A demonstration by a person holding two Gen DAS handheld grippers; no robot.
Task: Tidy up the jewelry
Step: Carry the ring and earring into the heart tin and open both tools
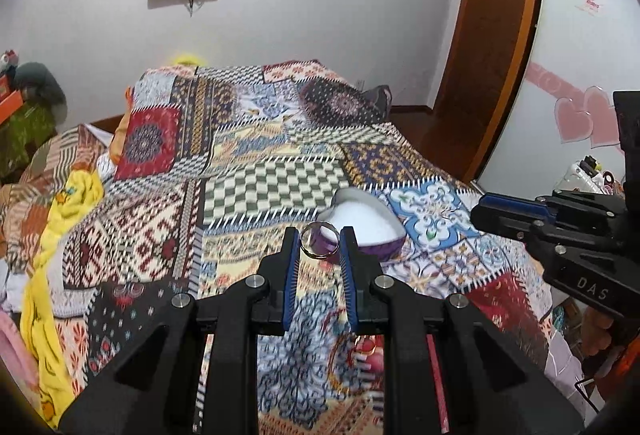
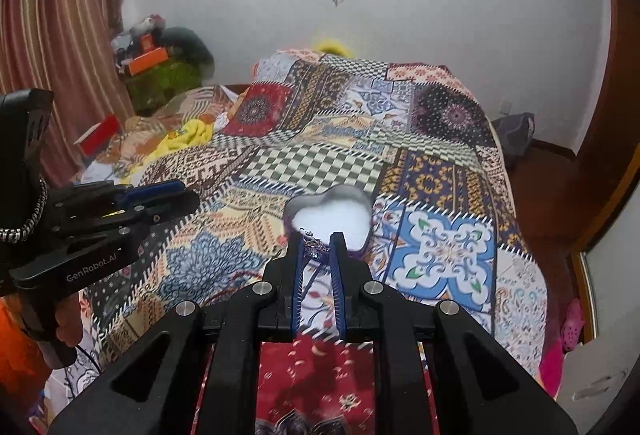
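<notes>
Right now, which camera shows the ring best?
The left wrist view: the ring sits clamped between the left gripper fingers, its hoop facing the lens. The right wrist view shows only that gripper side-on, the ring barely visible.

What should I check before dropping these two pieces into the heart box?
1. Left gripper holds the ring between its pads: ok.
2. Right gripper holds the small trinket: ok; how firmly, cannot tell.
3. Heart-shaped box open, white lining showing: ok.
4. Box sitting level on the patchwork bedspread: cannot tell.
5. Either gripper directly over the box opening: cannot tell; both appear just short of its near rim.
6. Grippers apart from each other: ok.
</notes>
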